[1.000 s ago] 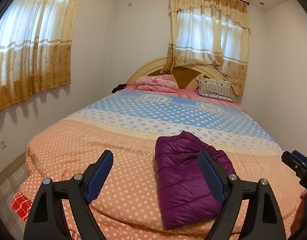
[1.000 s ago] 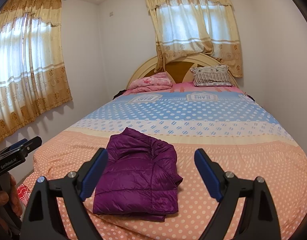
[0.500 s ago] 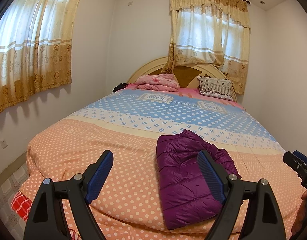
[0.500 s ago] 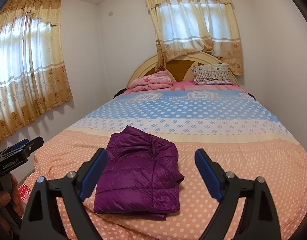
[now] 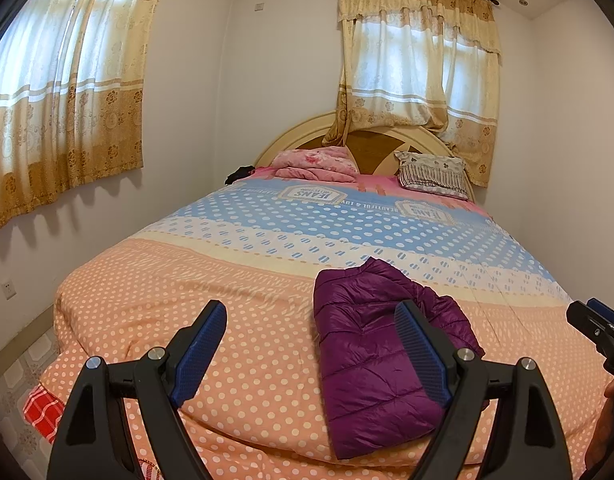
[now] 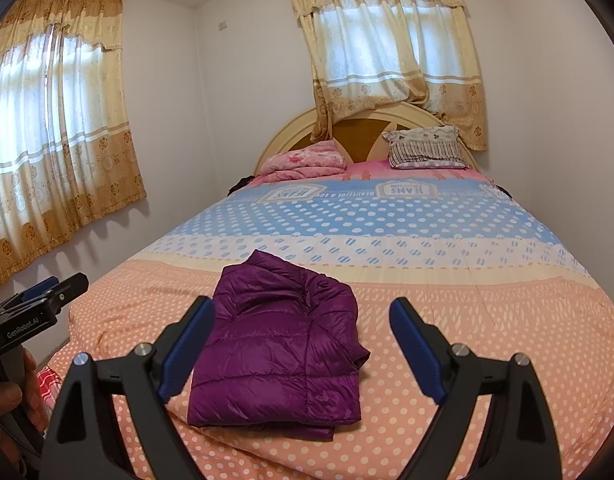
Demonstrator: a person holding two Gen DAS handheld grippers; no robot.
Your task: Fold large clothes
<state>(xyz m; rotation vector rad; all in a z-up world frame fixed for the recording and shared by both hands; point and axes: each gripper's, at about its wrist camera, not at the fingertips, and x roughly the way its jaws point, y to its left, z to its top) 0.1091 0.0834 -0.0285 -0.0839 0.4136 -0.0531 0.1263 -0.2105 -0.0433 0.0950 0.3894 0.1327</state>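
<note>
A purple puffer jacket (image 5: 371,344) lies folded into a neat rectangle on the orange dotted foot of the bed; it also shows in the right wrist view (image 6: 279,348). My left gripper (image 5: 311,352) is open and empty, held back from the bed with the jacket behind its right finger. My right gripper (image 6: 303,344) is open and empty, held back from the bed with the jacket between and beyond its fingers. Each gripper shows at the edge of the other's view, the right one (image 5: 599,328) and the left one (image 6: 35,308).
The bed's dotted quilt (image 5: 187,280) fills the room's middle. A pink folded blanket (image 5: 315,164) and a striped pillow (image 5: 433,174) lie at the headboard. Walls with curtained windows stand on the left and behind. A red checked cloth (image 5: 39,412) lies on the floor at the left.
Both grippers have drifted slightly, so the jacket sits a little differently in view. The jacket has not moved and both grippers stay open.
</note>
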